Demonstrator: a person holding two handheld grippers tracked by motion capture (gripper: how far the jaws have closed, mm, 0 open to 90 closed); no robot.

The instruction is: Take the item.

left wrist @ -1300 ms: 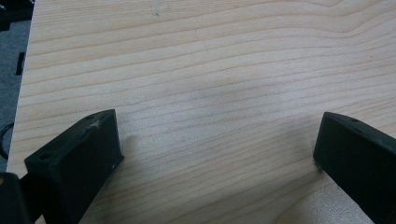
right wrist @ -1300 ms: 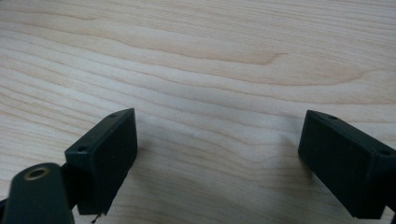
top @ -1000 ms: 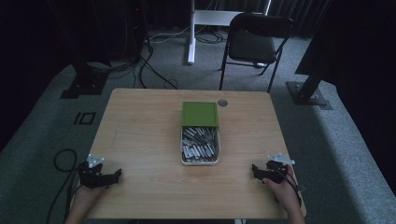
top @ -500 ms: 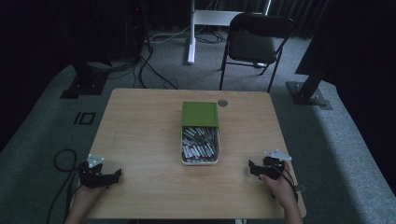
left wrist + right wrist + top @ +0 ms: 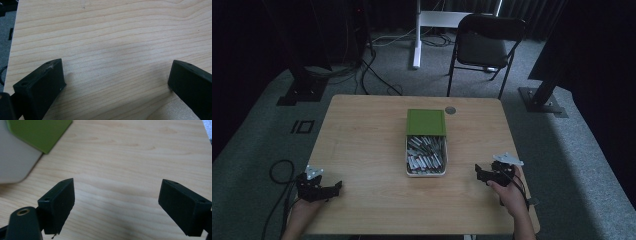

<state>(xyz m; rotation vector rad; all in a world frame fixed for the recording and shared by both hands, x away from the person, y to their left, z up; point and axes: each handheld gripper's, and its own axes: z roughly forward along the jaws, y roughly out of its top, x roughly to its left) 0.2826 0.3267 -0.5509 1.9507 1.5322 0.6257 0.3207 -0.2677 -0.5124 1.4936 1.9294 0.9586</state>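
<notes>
The left gripper (image 5: pixel 117 82) has its jaws spread wide and released, with nothing but bare wood grain of the surface (image 5: pixel 112 37) between and ahead of them; in the high view this left gripper (image 5: pixel 332 189) sits low over the near left corner, held by the person's left hand (image 5: pixel 302 210), its cable (image 5: pixel 277 175) looping off the edge toward the floor. The right gripper (image 5: pixel 115 202) is likewise released, jaws standing far apart over bare wood, and up and to the left of its left jaw lies the rounded corner of a pale tray (image 5: pixel 15 162) with a green lid (image 5: pixel 40 132) just beyond it. In the high view the right gripper (image 5: pixel 482 175) rests near the near right corner in the right hand (image 5: pixel 509 192), its jaws pointing toward the tray (image 5: pixel 426 172), which sits well apart from both grippers in the middle of the surface (image 5: pixel 362 145), full of small silvery pieces too small to identify, the green lid (image 5: pixel 426 122) covering its far part. A small round disc (image 5: pixel 450 110) lies just beyond the lid's right corner, and a folding chair (image 5: pixel 484 45) stands on the grey floor past the far edge
</notes>
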